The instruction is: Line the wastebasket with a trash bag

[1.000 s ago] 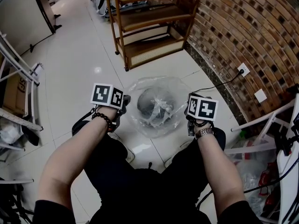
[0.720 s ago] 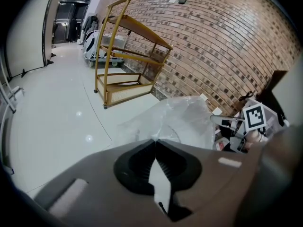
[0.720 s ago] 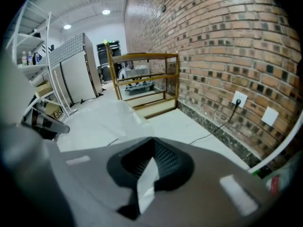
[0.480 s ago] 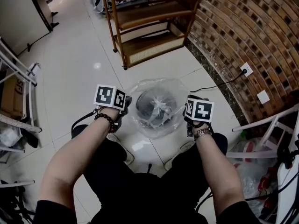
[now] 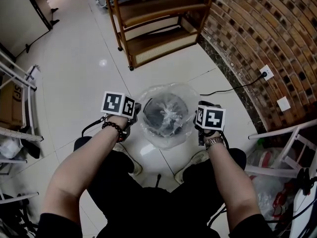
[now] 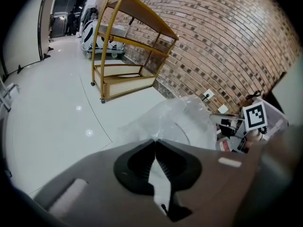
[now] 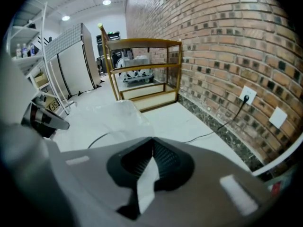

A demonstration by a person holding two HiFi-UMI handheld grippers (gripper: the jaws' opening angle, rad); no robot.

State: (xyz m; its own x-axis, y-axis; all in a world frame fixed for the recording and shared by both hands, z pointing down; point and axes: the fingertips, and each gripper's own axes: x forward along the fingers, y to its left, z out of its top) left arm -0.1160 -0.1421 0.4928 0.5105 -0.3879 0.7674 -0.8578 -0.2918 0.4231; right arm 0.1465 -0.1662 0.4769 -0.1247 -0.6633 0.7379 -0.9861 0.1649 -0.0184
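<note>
White tiled floor [image 5: 74, 73] beside a brick wall [image 5: 257, 29]: the wastebasket [image 5: 159, 117] stands between the left gripper [image 6: 154, 143] and right gripper [image 7: 152, 141], each pinching an edge of the clear trash bag [image 5: 171, 138] spread over it

The left hand-held gripper [image 5: 135, 116] and right hand-held gripper [image 5: 197, 124] have sunk, pulling the trash bag [image 5: 166, 139] down around the wastebasket [image 5: 157, 116]

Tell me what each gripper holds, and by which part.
Both hold the trash bag by its edge: left gripper jaws shut on its left side, right gripper on its right, over the wastebasket.
</note>
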